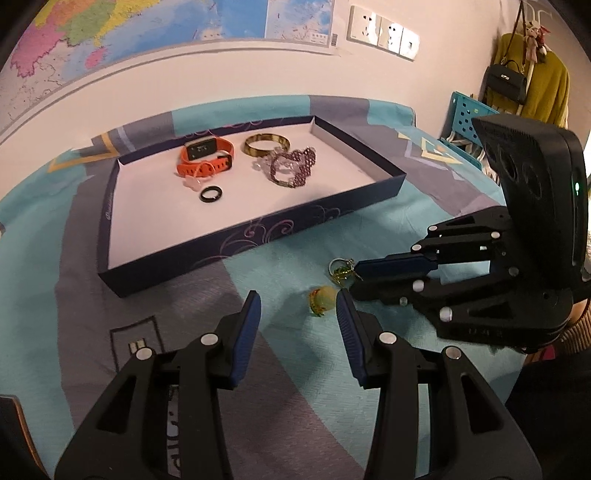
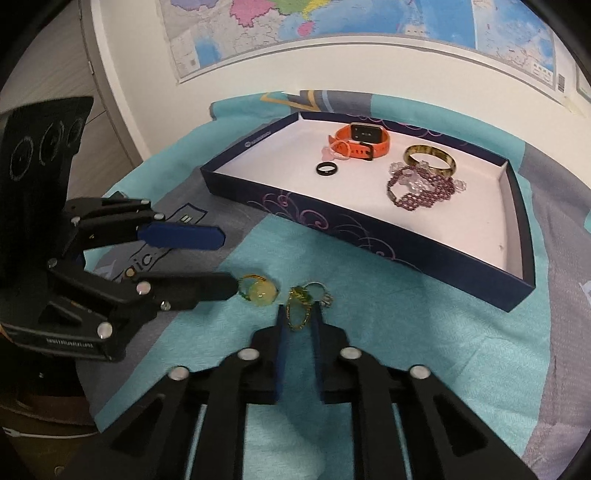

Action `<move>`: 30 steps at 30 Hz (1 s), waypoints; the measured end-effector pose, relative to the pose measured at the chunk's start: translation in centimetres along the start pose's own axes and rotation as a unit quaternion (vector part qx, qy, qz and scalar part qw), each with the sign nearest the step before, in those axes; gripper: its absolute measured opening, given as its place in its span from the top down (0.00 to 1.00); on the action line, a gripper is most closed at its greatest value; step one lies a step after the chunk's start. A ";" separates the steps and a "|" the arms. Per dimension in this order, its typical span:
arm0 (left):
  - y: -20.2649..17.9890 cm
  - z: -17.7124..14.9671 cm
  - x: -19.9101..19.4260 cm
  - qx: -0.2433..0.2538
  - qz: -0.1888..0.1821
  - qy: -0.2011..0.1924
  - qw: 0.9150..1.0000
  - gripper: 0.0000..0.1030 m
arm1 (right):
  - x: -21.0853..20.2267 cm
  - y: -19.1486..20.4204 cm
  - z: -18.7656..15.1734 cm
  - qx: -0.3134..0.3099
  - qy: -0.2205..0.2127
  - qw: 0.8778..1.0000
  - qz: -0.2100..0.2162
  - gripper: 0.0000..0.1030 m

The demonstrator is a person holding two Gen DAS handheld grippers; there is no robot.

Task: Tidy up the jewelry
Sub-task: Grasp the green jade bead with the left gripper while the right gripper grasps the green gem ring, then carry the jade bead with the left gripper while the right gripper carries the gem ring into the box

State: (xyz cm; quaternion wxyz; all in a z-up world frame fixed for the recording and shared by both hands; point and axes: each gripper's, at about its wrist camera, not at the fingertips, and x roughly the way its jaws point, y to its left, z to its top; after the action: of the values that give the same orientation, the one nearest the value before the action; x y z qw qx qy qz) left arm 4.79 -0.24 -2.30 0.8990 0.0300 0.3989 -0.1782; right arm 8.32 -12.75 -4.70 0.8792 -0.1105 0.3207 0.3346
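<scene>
A dark blue tray (image 1: 258,236) (image 2: 369,236) on the cloth holds an orange watch (image 1: 207,158) (image 2: 364,142), a gold bangle (image 1: 266,144) (image 2: 430,158), a purple bead bracelet (image 1: 293,168) (image 2: 421,190) and a black ring (image 1: 211,194) (image 2: 327,168). A yellow-stone ring (image 1: 323,300) (image 2: 260,290) lies on the cloth beside my open left gripper (image 1: 297,314) (image 2: 227,260). My right gripper (image 2: 298,321) (image 1: 351,275) is closed around a gold-green ring (image 2: 298,308) (image 1: 341,271) next to a silver ring (image 2: 319,291).
A teal and grey cloth (image 1: 332,229) (image 2: 406,332) covers the table. A map (image 1: 110,44) (image 2: 332,33) hangs on the wall behind. A blue crate (image 1: 467,116) and hanging bags (image 1: 506,79) stand at the far right.
</scene>
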 end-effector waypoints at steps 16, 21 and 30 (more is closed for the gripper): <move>-0.7 0.0 1.8 0.004 -0.028 0.028 0.999 0.71 | -1.5 -1.5 -0.8 0.036 -0.022 0.999 0.009 0.99; -0.7 0.3 2.2 0.002 -0.024 0.030 0.999 0.79 | -1.8 -1.9 -0.8 0.041 -0.028 0.999 0.008 0.99; -1.0 0.3 2.0 0.005 -0.016 0.022 1.000 0.85 | -2.3 -2.1 -0.6 0.048 -0.038 0.998 0.008 0.99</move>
State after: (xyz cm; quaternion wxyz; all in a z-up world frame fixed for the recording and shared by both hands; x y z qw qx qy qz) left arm 5.89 -1.85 -3.48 0.8867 0.0318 0.4186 -0.1938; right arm 8.10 -15.74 -3.77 0.8922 -0.0531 0.3035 0.3303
